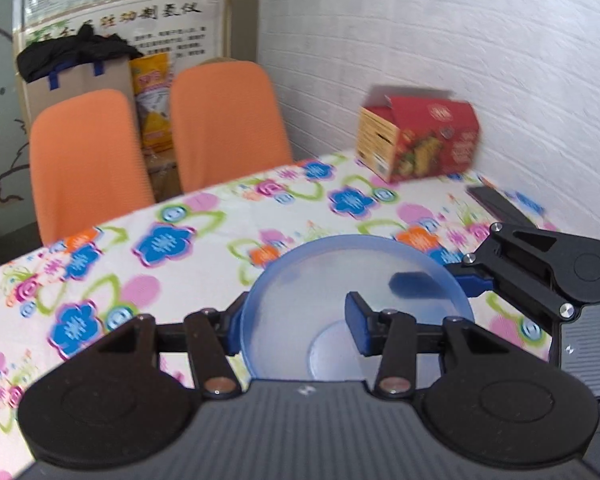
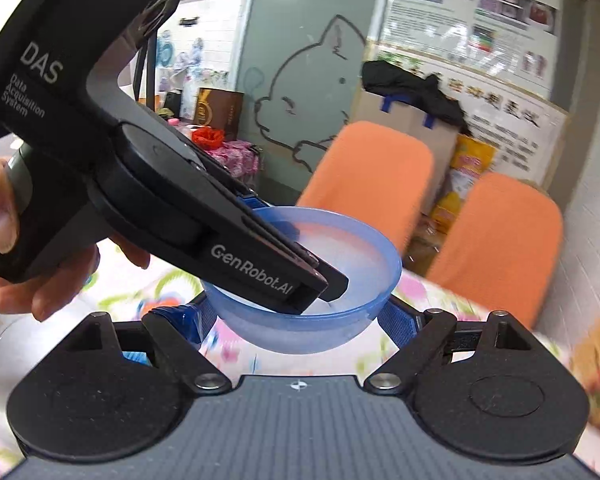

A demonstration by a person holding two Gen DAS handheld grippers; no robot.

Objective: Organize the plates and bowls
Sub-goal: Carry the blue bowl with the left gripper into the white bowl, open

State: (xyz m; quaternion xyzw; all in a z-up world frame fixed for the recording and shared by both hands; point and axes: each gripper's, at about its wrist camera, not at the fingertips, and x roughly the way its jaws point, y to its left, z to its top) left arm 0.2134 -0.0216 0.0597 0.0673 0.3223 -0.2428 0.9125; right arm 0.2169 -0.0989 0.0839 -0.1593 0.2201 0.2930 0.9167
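A translucent blue plastic bowl (image 1: 356, 300) is held above the flowered tablecloth (image 1: 180, 232). My left gripper (image 1: 296, 330) is shut on the bowl's near rim, one blue pad outside and one inside. My right gripper (image 1: 440, 282) comes in from the right in the left wrist view and pinches the bowl's far rim, one pad inside. In the right wrist view the bowl (image 2: 364, 256) sits between my right gripper's (image 2: 296, 320) blue fingers (image 2: 398, 326), with the left gripper's body (image 2: 180, 216) lying across the bowl's top.
A red printed carton (image 1: 420, 136) stands at the table's far corner by the white brick wall. A dark flat object (image 1: 496, 200) lies near it. Two orange chairs (image 1: 228, 120) stand behind the table, with a cardboard box and bags behind them.
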